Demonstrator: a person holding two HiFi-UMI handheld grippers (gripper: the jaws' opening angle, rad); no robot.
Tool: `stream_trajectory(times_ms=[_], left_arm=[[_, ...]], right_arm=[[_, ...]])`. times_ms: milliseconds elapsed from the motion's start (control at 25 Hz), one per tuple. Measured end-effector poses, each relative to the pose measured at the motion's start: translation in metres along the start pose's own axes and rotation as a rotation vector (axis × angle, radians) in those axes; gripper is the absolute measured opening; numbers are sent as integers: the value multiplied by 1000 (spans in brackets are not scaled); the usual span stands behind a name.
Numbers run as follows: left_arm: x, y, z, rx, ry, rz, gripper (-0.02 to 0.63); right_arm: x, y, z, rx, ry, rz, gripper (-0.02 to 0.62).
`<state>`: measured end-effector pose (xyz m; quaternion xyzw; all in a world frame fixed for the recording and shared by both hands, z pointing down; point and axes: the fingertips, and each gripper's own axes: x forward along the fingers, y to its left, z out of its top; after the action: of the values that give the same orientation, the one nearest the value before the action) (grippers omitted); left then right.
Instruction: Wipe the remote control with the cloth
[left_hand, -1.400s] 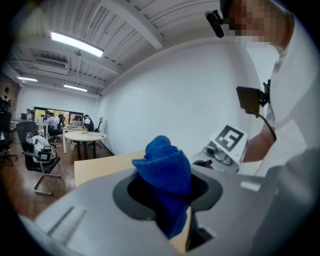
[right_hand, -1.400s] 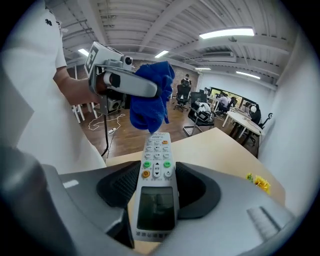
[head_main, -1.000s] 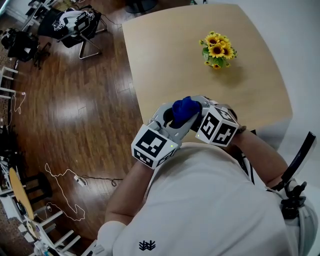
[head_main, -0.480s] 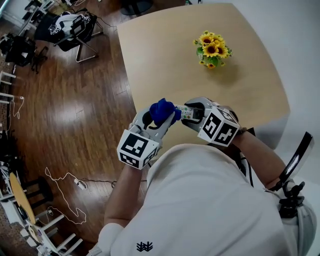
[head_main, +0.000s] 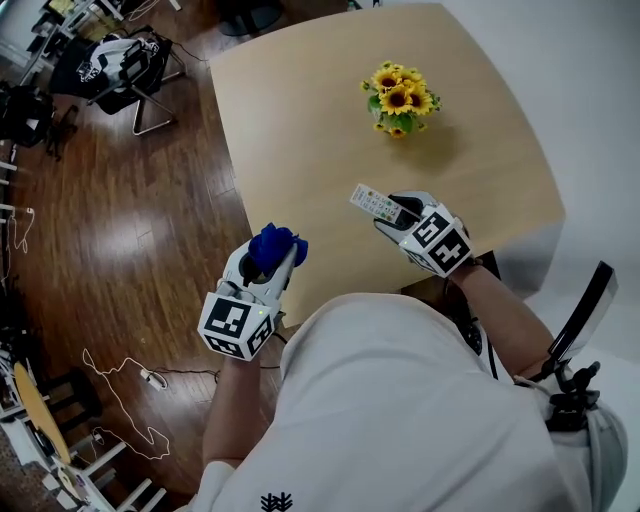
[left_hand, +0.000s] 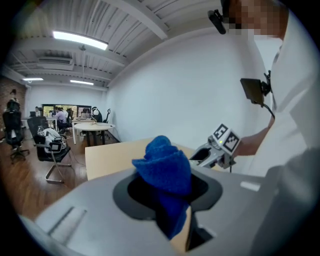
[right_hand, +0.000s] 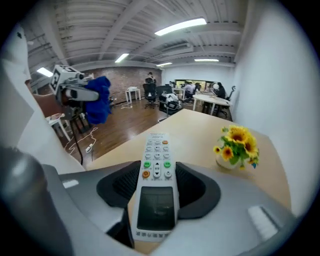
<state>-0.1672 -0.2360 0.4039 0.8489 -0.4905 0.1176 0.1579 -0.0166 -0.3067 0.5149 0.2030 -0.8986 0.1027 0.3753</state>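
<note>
**Cloth and remote held apart over the desk's near edge**

The left tongs (left_hand: 167, 192) are clamped narrow on a bunched blue cloth (left_hand: 162, 162), whose wad bulges out past the tips. The right tongs (right_hand: 156, 186) are closed tight on the remote control (right_hand: 156, 155), pinching its lower half at the screen, with the button end sticking out forward and tipped down toward the desk (head_main: 300, 120). The remote hangs just above the desk's near part. The cloth is well to its left, out past the desk's near-left corner and over the wooden floor (head_main: 130, 220); the two are not touching.

To wipe well from here, I reckon the cloth has to come back across to the exposed button end, with the right grip staying firm so the remote does not swivel between the pads. Strokes should run along its length, lightly, since the raised buttons would snag a hard push. The clamped end cannot be reached without a regrip.

The cloth looks thick, fuzzy and soft. The remote is a long, slim bar of smooth white plastic with small green and orange keys. The desk is pale, matt wood with rounded corners, and a small bunch of sunflowers (head_main: 398, 100) stands at its far right.
</note>
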Motion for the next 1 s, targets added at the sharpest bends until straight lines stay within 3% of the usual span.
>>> stream_trajectory(times_ms=[200, 360, 520, 840, 1000], left_arm=[[-2, -12, -3, -24, 10, -25, 146], [-6, -11, 3, -25, 21, -16, 146], [-24, -9, 2, -24, 42, 4, 146], [-45, 6, -1, -57, 68, 54, 146], [-51, 11, -12, -60, 44, 36, 146]], right_arm=[[40, -35, -63, 307, 33, -110, 218], [76, -48, -108, 424, 94, -192, 218], [96, -40, -136, 456, 139, -245, 218], [116, -33, -146, 424, 171, -303, 219], [117, -36, -146, 422, 172, -306, 221]])
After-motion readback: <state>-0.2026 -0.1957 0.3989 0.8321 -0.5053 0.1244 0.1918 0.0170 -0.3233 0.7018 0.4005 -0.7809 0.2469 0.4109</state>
